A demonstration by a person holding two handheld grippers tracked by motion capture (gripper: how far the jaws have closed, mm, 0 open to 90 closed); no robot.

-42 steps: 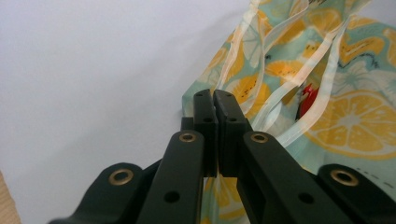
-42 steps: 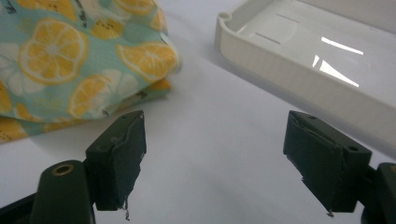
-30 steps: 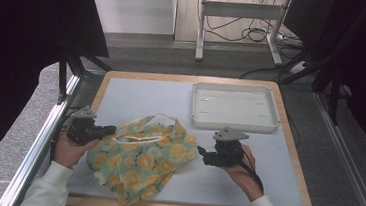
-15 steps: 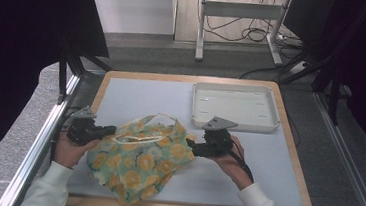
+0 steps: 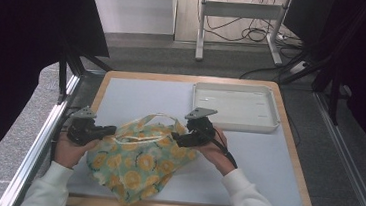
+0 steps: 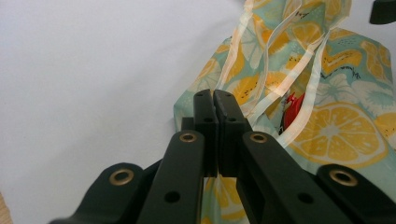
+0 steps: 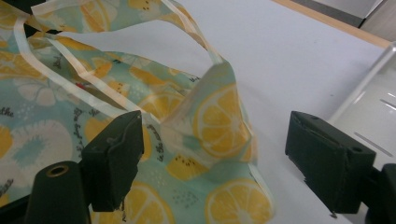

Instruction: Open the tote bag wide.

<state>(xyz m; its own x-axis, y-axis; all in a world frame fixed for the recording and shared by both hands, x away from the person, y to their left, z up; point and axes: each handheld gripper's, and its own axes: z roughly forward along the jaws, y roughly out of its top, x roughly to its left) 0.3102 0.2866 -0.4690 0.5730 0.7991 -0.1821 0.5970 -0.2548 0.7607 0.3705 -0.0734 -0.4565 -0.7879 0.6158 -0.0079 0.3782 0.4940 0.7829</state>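
A cloth bag (image 5: 141, 159) printed with lemons on teal lies crumpled on the white mat, front left. My left gripper (image 5: 111, 129) is at its left edge, and in the left gripper view the gripper (image 6: 215, 100) has its jaws pressed together on the bag's (image 6: 336, 126) rim. Something red (image 6: 293, 105) peeks out between the pale handles. My right gripper (image 5: 177, 141) is at the bag's right upper edge. In the right gripper view it (image 7: 215, 140) stands wide open, with a raised corner of the bag (image 7: 219, 116) between the jaws and touching neither.
A shallow white tray (image 5: 236, 107) sits at the back right of the mat, just behind the right hand, and its rim (image 7: 373, 112) is seen in the right gripper view. The wooden table edge (image 5: 198, 79) frames the mat. Metal rails run along both sides.
The right gripper has moved left and a little away from the person, from the bare mat up to the bag's right edge. The left gripper has stayed where it was.
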